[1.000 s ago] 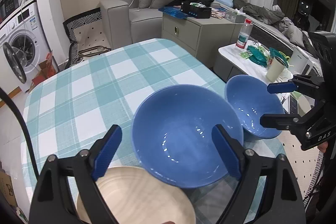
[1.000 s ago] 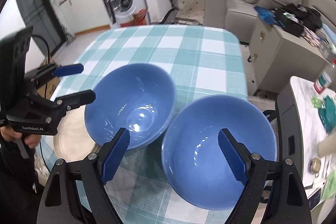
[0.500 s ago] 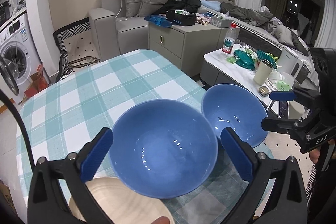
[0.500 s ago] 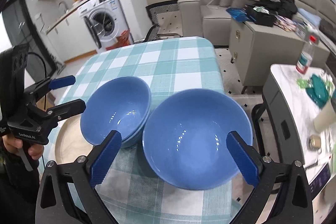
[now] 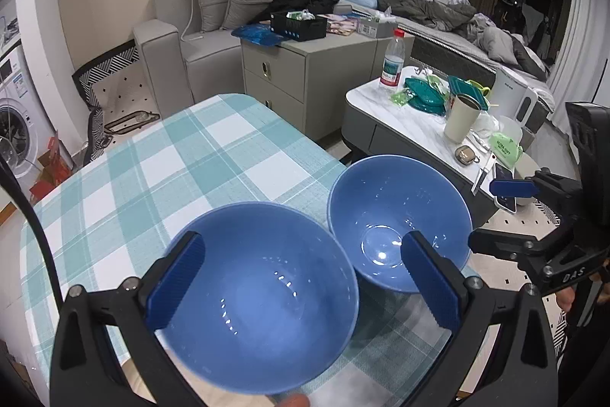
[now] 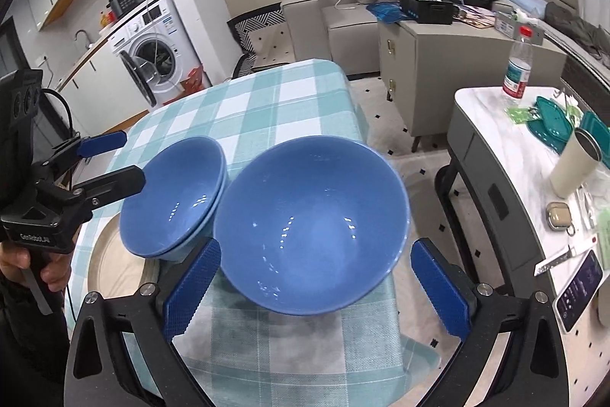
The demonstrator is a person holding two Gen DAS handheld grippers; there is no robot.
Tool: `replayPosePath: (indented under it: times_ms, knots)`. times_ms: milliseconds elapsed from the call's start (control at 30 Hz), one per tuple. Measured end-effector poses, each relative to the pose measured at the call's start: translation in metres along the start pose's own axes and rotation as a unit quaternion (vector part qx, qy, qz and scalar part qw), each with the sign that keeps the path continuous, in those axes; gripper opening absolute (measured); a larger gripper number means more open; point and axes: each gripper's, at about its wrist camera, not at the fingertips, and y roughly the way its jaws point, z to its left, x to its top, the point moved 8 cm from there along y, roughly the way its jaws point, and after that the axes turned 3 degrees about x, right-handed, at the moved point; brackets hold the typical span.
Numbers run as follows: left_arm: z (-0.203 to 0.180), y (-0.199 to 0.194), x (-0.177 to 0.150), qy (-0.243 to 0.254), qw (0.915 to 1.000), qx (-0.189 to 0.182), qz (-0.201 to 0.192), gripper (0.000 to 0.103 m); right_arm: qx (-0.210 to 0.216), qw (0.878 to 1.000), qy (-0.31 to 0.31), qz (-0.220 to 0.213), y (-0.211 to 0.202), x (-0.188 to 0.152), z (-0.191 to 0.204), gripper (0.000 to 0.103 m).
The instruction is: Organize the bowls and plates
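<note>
Two blue bowls sat side by side on the checked tablecloth [image 5: 213, 155] near the table's front edge. The left bowl [image 5: 259, 296] looked like two nested bowls in the right wrist view, with a double rim showing, and it rested on a cream plate [image 6: 114, 269]. The right bowl [image 6: 312, 227] stood on the cloth just beside it, rims almost touching.

The left gripper [image 5: 301, 288] was spread wide, jaws having just been opening; its blue pads [image 5: 175, 281] flanked the left bowl, which lay between them, but were clear of the rim, so it was released. The right gripper [image 6: 316, 288] was likewise spread wide, jaws just opened; the right bowl sat between its pads [image 6: 192, 288], not pressed, so nothing was grasped.

Each gripper showed in the other's view: the right one at the right edge of the left wrist view, the left one at the left edge of the right wrist view, with a hand [image 6: 23, 266] on its handle.

Behind: a grey sofa [image 5: 213, 14], a washing machine [image 6: 152, 48], a side table [image 6: 507, 155] with a water bottle [image 6: 518, 63], a cup [image 6: 575, 163] and a phone [image 6: 579, 288].
</note>
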Motion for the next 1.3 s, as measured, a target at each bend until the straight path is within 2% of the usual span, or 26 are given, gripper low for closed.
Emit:
replayPosePath:
  times_ms: [167,433,667,900,1067,1300]
  knots:
    - [-0.009,0.014,0.005,0.009,0.9999,-0.004,0.006,0.103,-0.006,1.000,0.016,0.003,0.003,-0.004,-0.010,0.102]
    - [-0.015,0.035,0.010,0.029,0.9993,0.013,0.018,0.102,-0.022,0.999,0.040,-0.003,0.006,-0.005,-0.024,0.102]
    - [-0.016,0.048,0.013,0.022,0.9993,-0.013,0.025,0.101,-0.022,0.998,0.054,-0.004,0.012,-0.006,-0.031,0.102]
    - [-0.029,0.056,0.019,0.048,0.9986,-0.017,0.018,0.101,-0.014,0.998,0.062,0.004,0.022,-0.011,-0.033,0.102]
    - [-0.039,0.069,0.020,0.059,0.9973,-0.029,0.031,0.089,-0.014,0.998,0.064,0.011,0.029,-0.013,-0.034,0.102]
    - [-0.045,0.084,0.019,0.067,0.9962,-0.036,0.044,0.086,-0.013,0.997,0.068,0.022,0.040,-0.017,-0.036,0.102]
